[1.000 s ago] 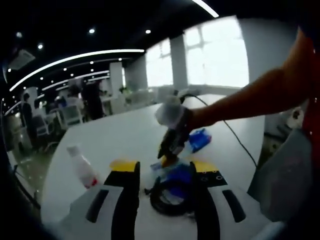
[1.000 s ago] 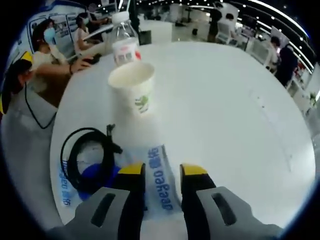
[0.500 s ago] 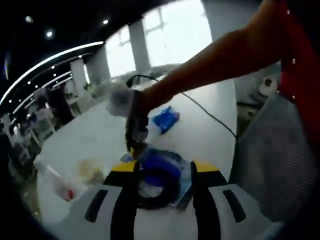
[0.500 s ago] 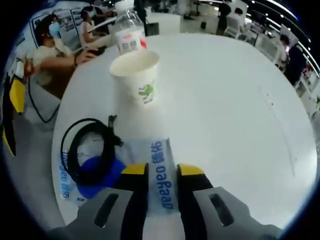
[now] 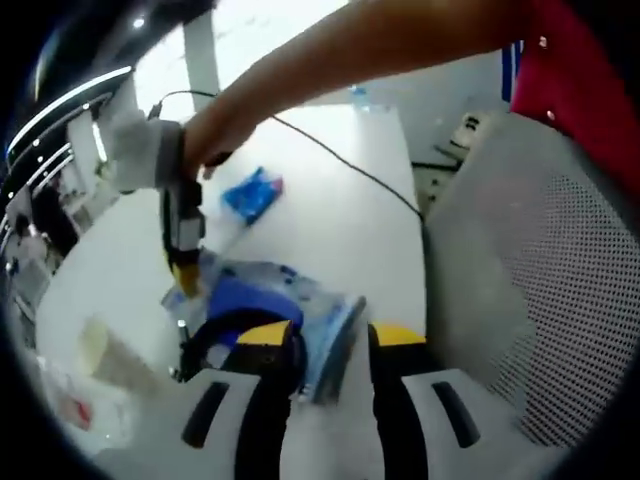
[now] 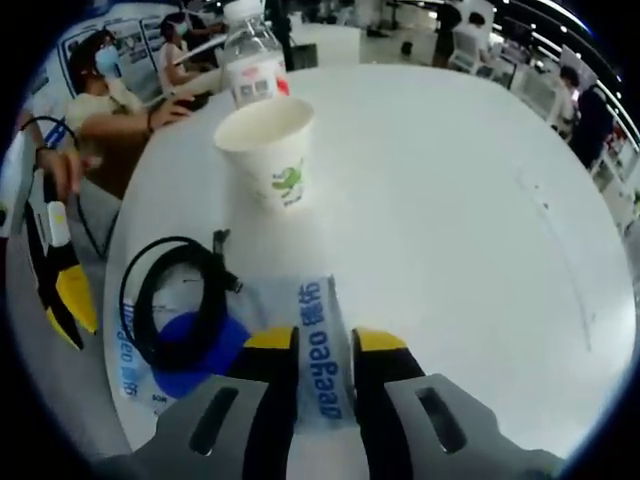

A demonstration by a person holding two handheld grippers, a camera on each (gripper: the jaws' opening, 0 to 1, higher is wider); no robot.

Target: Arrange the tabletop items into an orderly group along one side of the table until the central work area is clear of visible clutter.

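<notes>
Crinkly clear bag (image 6: 318,360) — right tool (image 6: 322,345) pinches it — left tool (image 5: 330,338) clamps its edge.

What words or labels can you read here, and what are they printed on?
"deeyeo", with blurred characters after it: blue print on the clear plastic bag in the right claw.
Paper cup: green logo, unreadable.
Bottle: red and white label, too blurred.
Blue packet: nothing legible.

The right gripper (image 6: 322,340) pointed forward, its 2 yellow-tipped fingers (image 6: 270,341) pinched close together. The left gripper (image 5: 330,335) held its fingers (image 5: 266,333) slightly apart. A bare forearm (image 5: 340,50) stretched across the left gripper view.
</notes>
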